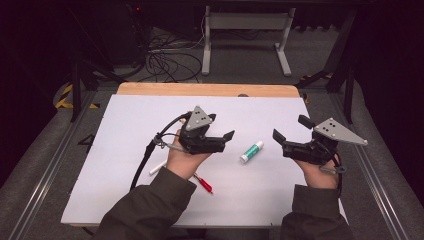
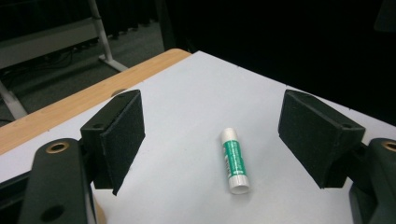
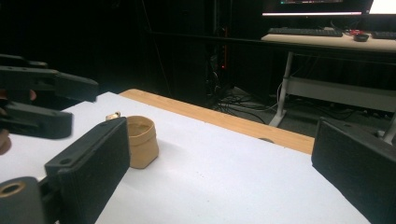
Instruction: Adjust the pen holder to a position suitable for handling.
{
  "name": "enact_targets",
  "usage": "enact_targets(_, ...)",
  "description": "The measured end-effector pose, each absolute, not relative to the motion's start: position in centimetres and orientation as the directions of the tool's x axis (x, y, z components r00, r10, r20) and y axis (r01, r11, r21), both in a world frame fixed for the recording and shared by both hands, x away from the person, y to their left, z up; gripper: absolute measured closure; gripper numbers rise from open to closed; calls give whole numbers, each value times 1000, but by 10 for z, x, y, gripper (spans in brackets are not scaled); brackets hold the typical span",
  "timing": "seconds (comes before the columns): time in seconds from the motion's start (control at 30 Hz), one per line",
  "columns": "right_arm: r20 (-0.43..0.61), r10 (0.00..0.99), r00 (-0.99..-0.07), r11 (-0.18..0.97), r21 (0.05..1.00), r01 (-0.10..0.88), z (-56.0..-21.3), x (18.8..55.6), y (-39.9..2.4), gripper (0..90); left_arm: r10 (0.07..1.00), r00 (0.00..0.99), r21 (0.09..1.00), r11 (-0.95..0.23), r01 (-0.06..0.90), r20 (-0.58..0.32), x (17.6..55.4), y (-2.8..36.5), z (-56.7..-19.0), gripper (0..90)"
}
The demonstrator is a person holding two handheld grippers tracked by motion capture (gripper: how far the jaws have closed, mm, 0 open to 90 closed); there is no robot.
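So the biggest thing here is the table (image 1: 130, 200), white top with a wooden strip along the far edge at 12 o'clock. Everything else sits on or over that white surface.

Next down in size, the two hand-held grippers. The left gripper (image 1: 229, 137) hangs over the middle of the table, jaws pointing toward 3 o'clock. In the left gripper view its jaws stand wide apart with nothing pinched between them; the pads aren't touching anything. The right gripper (image 1: 292, 128) is over at about 3 o'clock from centre, pointing back toward 9 to 10 o'clock, and its jaws are spread wide too, with bare table between them in its own view.

The glue stick (image 1: 251, 151) is the thing that the left gripper is aimed at. White tube, green label, lying flat on the table between the two grippers, just past the left jaw tips at roughly 4 o'clock from them. In the left gripper view it lies right in the gap between the pads but further along the table, not touched.

Smaller stuff: a little tan cup-like pot (image 3: 140, 141) turns up in the right gripper view, upright on the white top. A red pen (image 1: 204, 184) and a white pen (image 1: 157, 167) lie by the left wrist, at about 6 to 7 o'clock from the left gripper.
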State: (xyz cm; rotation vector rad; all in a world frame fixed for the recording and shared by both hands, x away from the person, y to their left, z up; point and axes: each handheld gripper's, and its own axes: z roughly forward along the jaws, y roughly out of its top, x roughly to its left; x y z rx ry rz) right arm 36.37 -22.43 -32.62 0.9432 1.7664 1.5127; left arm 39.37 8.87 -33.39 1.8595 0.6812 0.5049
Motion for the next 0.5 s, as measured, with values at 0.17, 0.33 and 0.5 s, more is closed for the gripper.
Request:
enact_targets(0.17,-3,835,-551,86,988,125,-326,364,-225,51,652,758,925,-297,236,16,401,75,-337,241)
enact_targets(0.33,-5,836,-549,90,988,129,-326,364,-224,51,652,758,921,-298,250,6,407,66,-339,245)
enact_targets(0.5,0,840,-543,86,987,134,-326,364,-226,51,656,755,915,-304,267,-3,416,53,-344,250)
